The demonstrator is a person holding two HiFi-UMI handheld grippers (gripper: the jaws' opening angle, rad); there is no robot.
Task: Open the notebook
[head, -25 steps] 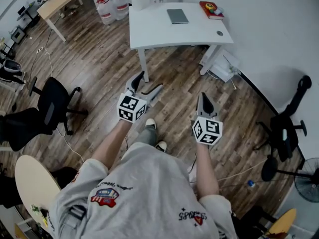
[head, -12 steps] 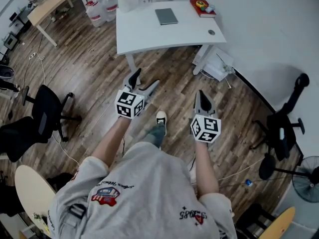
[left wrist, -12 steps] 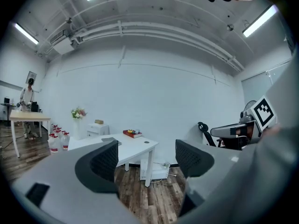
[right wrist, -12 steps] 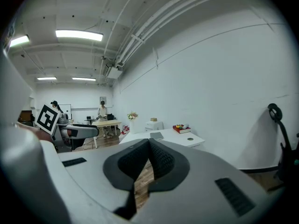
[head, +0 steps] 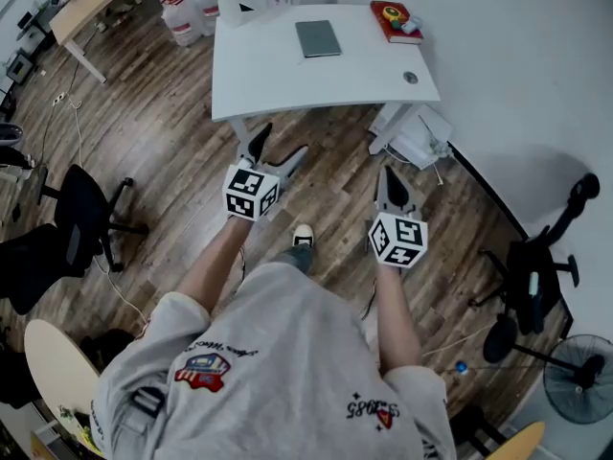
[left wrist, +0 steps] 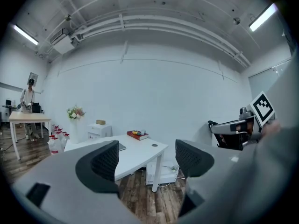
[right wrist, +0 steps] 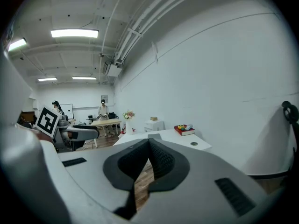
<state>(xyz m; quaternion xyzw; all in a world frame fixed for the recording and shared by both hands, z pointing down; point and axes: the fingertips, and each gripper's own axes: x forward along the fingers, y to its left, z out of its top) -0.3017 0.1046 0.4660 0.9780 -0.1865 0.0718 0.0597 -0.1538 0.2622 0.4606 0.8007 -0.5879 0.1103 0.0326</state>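
The grey notebook [head: 318, 38] lies closed on the white table [head: 278, 75] at the far end of the head view, well ahead of both grippers. My left gripper [head: 281, 144] is held over the wooden floor just short of the table's near edge, jaws open and empty. In the left gripper view the left gripper [left wrist: 147, 160] frames the table [left wrist: 140, 154], and a corner of the notebook [left wrist: 121, 147] shows beside the left pad. My right gripper [head: 388, 178] hangs to the right over the floor, shut on nothing. The right gripper [right wrist: 148, 161] is shut in its own view too.
A red book [head: 396, 19] with small items on it sits at the table's far right corner. A white unit [head: 417, 134] stands under the table's right end. Office chairs [head: 81, 223] stand to the left and another chair [head: 536, 266] to the right. Water bottles [head: 182, 12] stand beyond the table.
The person has stepped closer to the table, which now sits lower and larger in the head view. Both grippers keep their poses: left open, right shut.
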